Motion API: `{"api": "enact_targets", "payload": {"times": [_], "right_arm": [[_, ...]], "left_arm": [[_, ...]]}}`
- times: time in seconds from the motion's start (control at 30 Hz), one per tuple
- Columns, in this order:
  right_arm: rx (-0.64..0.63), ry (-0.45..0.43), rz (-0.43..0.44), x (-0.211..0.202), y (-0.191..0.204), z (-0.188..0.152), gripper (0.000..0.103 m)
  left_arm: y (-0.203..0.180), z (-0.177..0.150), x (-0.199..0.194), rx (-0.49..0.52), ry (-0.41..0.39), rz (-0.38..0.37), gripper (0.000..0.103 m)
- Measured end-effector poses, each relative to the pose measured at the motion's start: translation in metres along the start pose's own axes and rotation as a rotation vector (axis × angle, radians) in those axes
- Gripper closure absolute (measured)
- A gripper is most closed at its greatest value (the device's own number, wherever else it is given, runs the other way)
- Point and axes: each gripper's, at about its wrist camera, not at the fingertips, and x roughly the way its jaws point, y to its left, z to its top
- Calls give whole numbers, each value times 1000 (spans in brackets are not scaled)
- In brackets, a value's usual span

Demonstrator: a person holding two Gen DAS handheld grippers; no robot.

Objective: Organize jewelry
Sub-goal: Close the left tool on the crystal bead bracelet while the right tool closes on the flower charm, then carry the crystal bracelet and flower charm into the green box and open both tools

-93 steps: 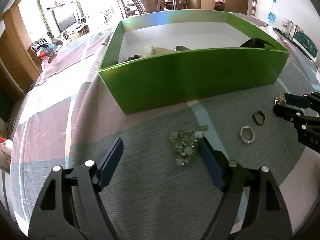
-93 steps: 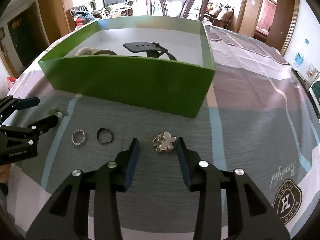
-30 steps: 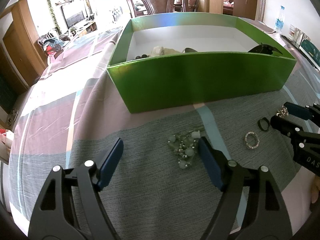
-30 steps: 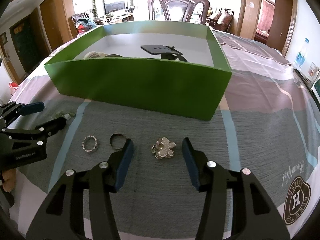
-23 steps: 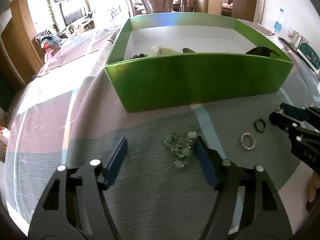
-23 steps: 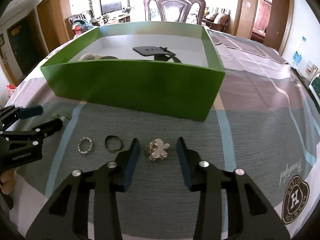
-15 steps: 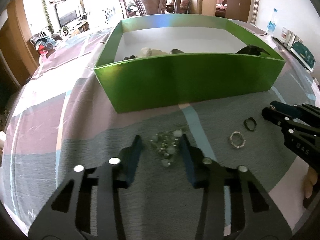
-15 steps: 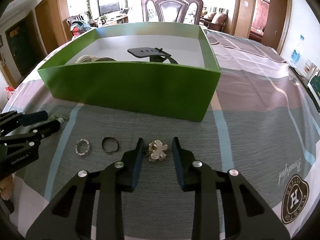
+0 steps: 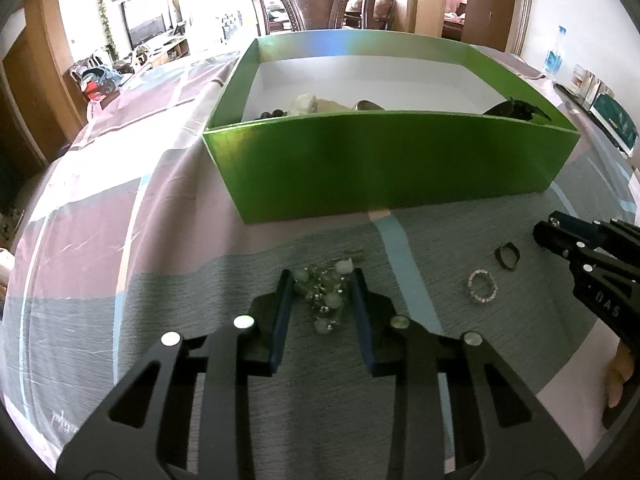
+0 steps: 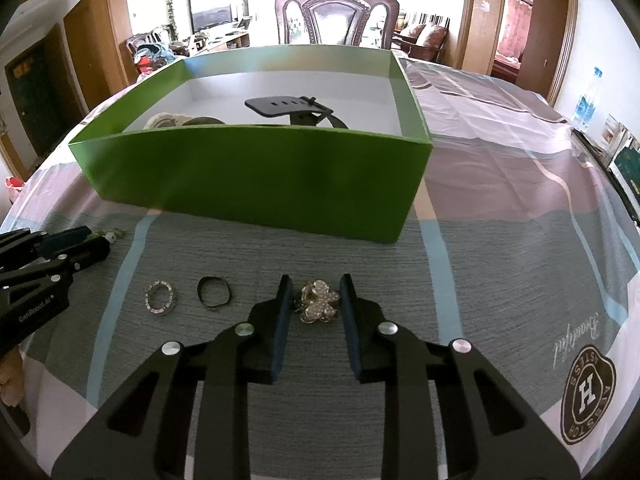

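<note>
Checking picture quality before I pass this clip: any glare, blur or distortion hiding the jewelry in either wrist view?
Left wrist view: windows blown out behind, fisheye bends the green cardboard box, whose rim shows a rainbow sheen; the pale green beaded bracelet is slightly soft but readable. Right wrist view: same backlight and curvature; the silver flower-shaped brooch looks reasonably sharp.
</note>
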Motion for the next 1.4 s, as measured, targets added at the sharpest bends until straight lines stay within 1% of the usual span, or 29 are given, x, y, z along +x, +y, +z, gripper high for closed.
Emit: {"api": "enact_targets", "payload": {"times": [0.13, 0.23, 0.3, 0.4, 0.47, 0.5, 0.53, 0.63, 0.73, 0.8, 0.83, 1.0, 1.17, 1.4], "right_arm": [[2, 0, -7, 0, -1, 0, 75], [16, 2, -9, -1, -4, -1, 71], [25, 5, 4, -1, -6, -1, 69], [15, 1, 0, -1, -4, -1, 69], [9, 2, 9, -2, -3, -2, 69], [5, 1, 13, -2, -3, -2, 75], [-2, 0, 14, -3, -2, -3, 77], [-8, 2, 21, -2, -1, -2, 78], [-3, 5, 31, -2, -2, -1, 79], [1, 1, 36, -4, -3, 0, 81], [4, -2, 40, -4, -3, 0, 82], [20, -3, 47, -5, -6, 3, 82], [25, -28, 50, -10, -7, 4, 82], [26, -8, 43, -8, -5, 2, 82]], "left_arm": [[0, 0, 0, 2, -1, 6, 72], [2, 0, 0, -5, 0, 10, 68], [3, 0, 1, -11, 2, 9, 67], [5, 0, 1, -14, 5, 3, 67], [5, 0, 1, -14, 6, -5, 70], [5, 0, 1, -13, 7, -16, 74], [5, 0, 0, -9, 7, -20, 76], [3, 0, 0, 1, 5, -23, 81], [3, -1, 0, 1, 5, -25, 83], [3, -1, 0, -4, 6, -25, 84], [4, 0, -1, -9, 8, -24, 87], [10, 1, -1, -39, 12, -22, 88], [11, 2, -1, -43, 8, -20, 89], [11, 2, -1, -36, 5, -15, 90]]}}
